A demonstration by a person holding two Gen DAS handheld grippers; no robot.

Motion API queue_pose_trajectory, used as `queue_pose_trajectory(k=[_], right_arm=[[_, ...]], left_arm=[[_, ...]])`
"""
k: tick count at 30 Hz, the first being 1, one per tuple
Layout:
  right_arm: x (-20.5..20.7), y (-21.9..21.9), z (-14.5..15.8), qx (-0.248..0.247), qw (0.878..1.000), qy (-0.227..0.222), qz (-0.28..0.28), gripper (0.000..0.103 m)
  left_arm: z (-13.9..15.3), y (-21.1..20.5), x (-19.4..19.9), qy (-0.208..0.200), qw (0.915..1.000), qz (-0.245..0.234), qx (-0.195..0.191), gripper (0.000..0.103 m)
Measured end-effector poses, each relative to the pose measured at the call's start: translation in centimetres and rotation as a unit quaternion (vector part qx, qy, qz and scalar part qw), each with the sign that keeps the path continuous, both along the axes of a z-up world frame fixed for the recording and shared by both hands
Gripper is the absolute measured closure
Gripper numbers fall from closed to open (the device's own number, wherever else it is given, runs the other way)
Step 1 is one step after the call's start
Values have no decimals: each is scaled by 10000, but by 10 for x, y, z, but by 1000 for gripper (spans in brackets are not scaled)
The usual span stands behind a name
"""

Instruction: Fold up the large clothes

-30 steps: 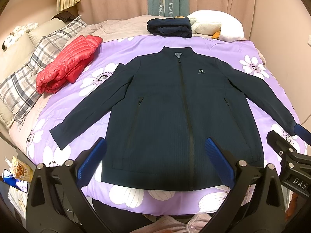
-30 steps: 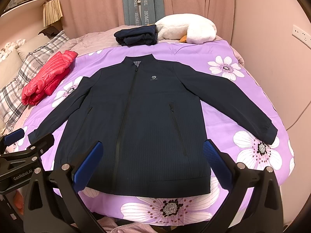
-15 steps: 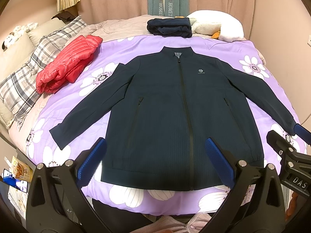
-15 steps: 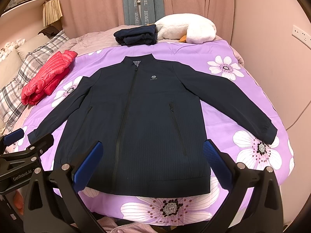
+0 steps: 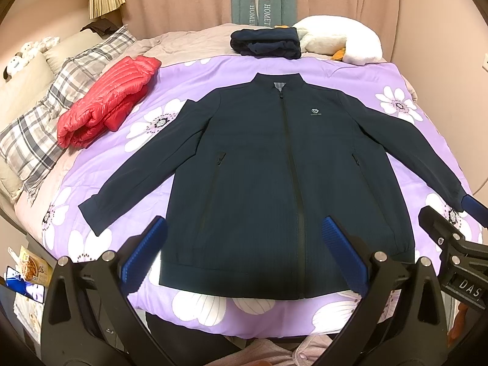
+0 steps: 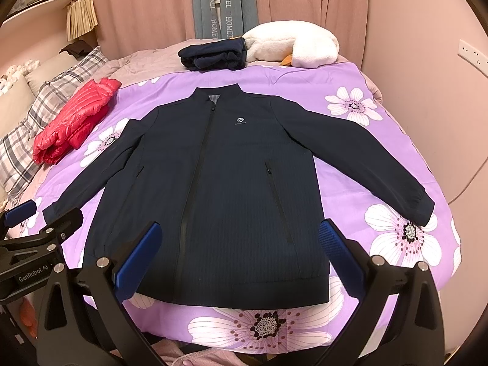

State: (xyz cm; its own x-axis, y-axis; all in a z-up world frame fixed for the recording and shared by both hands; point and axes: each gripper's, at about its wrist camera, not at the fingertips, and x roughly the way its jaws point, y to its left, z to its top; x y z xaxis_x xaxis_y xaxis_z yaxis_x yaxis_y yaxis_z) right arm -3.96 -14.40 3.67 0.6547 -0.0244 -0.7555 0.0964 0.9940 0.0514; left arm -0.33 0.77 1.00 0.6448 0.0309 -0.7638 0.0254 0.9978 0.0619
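A dark navy zip jacket [image 5: 274, 177] lies flat, front up, on the purple flowered bedspread [image 5: 189, 79], sleeves spread out to both sides, collar at the far end. It also shows in the right wrist view [image 6: 219, 189]. My left gripper [image 5: 244, 256] is open and empty, held above the jacket's near hem. My right gripper [image 6: 238, 259] is open and empty, also above the near hem. Each gripper shows at the edge of the other's view.
A folded red puffer jacket [image 5: 106, 94] lies at the left by plaid pillows [image 5: 45, 122]. A folded dark garment [image 5: 265, 42] and a white plush toy [image 5: 341, 42] lie at the far end. A pink wall [image 6: 442, 91] is at the right.
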Motion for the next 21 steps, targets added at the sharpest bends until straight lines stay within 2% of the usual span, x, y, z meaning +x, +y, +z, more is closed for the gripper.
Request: queue_pose_trajectory(k=[21], right_arm=[[0,-8,0,46,10000,-6,-70,1]], left_arm=[[-7,-5,2,77,9999,-82,70,2]])
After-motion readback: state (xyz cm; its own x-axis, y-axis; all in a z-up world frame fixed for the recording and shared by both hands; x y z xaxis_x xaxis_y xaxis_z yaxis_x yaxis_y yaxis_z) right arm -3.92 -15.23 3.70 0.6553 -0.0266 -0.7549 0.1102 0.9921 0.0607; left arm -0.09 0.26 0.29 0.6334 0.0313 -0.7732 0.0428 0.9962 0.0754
